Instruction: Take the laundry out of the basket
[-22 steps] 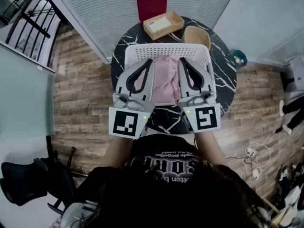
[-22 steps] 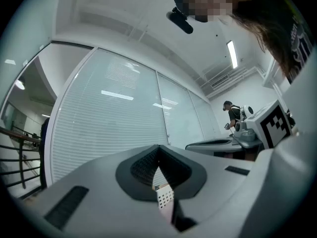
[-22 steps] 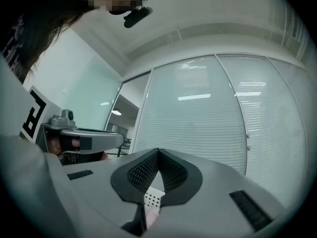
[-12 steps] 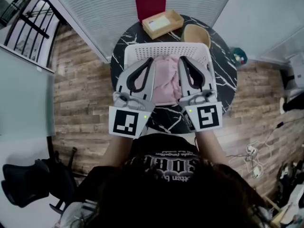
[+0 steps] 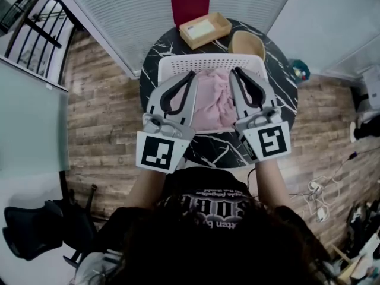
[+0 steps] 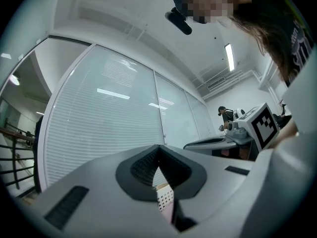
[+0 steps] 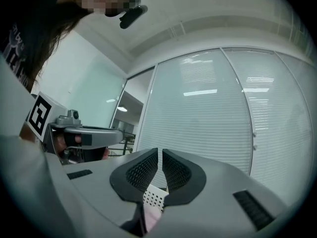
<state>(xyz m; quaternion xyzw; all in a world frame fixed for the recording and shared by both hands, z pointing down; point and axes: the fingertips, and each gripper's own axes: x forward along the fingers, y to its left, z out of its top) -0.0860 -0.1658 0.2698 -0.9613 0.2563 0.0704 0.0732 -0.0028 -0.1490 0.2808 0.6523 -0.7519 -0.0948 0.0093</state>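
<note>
The basket fills most of the tabletop. Its top is open, and the laundry lies exposed in the lane between the left tool and the right tool. Beyond the far rim, a box, a standing book and a bowl crowd the tabletop. The right margin is bare.

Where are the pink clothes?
In the head view, the pink clothes lie in the white basket on the round black table, showing between the left gripper and right gripper.
</note>
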